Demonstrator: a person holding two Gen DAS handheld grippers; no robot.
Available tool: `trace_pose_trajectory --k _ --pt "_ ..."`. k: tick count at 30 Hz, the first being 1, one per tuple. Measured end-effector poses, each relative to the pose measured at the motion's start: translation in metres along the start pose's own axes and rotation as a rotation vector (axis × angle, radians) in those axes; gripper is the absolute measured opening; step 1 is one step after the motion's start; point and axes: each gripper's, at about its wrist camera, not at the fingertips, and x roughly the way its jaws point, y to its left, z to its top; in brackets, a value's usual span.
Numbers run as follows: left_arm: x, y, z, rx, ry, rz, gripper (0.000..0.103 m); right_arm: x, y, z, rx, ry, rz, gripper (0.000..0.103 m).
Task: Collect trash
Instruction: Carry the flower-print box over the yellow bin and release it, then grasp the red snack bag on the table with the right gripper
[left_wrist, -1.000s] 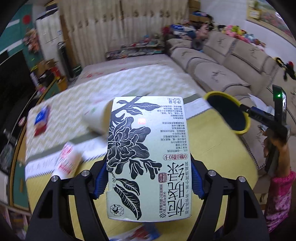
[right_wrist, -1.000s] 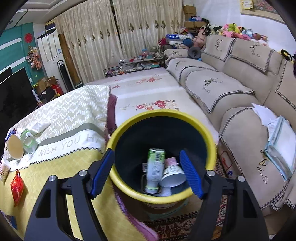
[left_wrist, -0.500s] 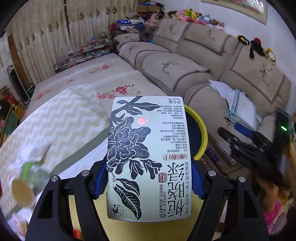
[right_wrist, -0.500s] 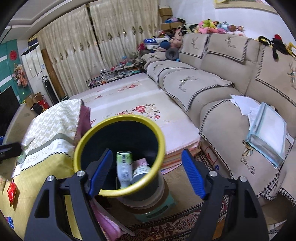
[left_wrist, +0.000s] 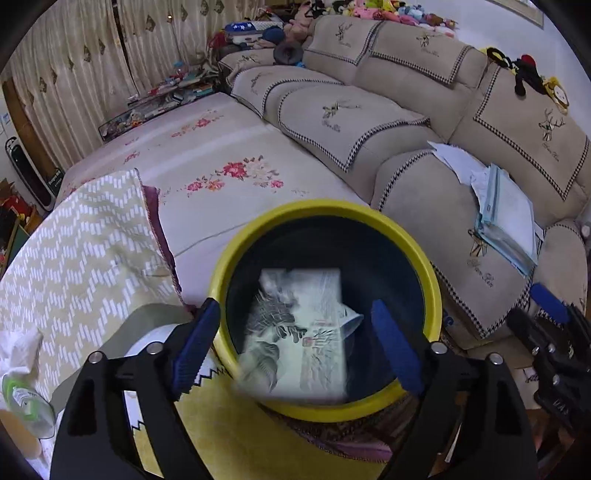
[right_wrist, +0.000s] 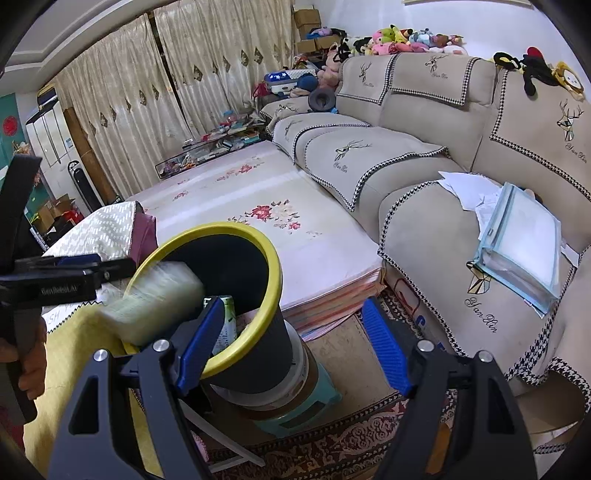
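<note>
— Box (left_wrist: 299, 328), the pale one with the black flower print: where was it, and could it be read?

— It was blurred in the left wrist view, lying in the mouth of the bin (left_wrist: 325, 408), clear of both blue fingers. No lettering could be made out. The left gripper (left_wrist: 295, 343) stood spread wide above the yellow rim with nothing between its fingers.

— What did the other camera add?

— From the side, the right wrist view showed the box (right_wrist: 155, 299) as a pale smear tipped over the near rim of the bin (right_wrist: 273, 273), partly inside. It also showed a green can (right_wrist: 227, 325) in the bin, half hidden behind a blue finger, and the stool (right_wrist: 314, 402) under the bin, which the left view cut off.

— And the right gripper?

— The right gripper (right_wrist: 291, 343) was spread apart and empty, beside the bin. The left gripper (right_wrist: 59, 277) entered from the frame's edge, its fingertips hidden.

— The sofa?

— The sofa (right_wrist: 424, 206) carried papers (right_wrist: 517, 240).
</note>
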Motion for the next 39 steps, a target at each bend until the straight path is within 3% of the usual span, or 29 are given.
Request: trace_pose_trajectory --k 4,8,14,19,24,31,39 --pt "-0.041 0.013 -0.004 -0.041 -0.043 -0.021 0.085 -0.003 0.009 -0.002 -0.014 -0.001 0.012 0.074" --pt "-0.111 0.032 -0.028 -0.112 -0.138 -0.025 0.093 -0.005 0.020 -0.006 -0.031 0.004 0.031 0.075" --pt "-0.198 0.065 -0.089 -0.161 -0.233 0.013 0.098 -0.007 0.054 -0.014 -0.082 0.024 0.068 0.075" --pt "-0.249 0.113 -0.156 -0.266 -0.284 0.107 0.098 -0.009 0.096 -0.023 -0.149 0.037 0.122 0.075" --pt "-0.279 0.161 -0.223 -0.374 -0.280 0.221 0.098 -0.012 0.148 -0.033 -0.238 0.058 0.176 0.076" --pt "-0.307 0.236 -0.309 -0.568 -0.274 0.314 0.098 -0.027 0.239 -0.052 -0.383 0.082 0.284 0.076" --pt "-0.319 0.266 -0.351 -0.644 -0.292 0.350 0.098 -0.040 0.346 -0.093 -0.564 0.187 0.491 0.076"
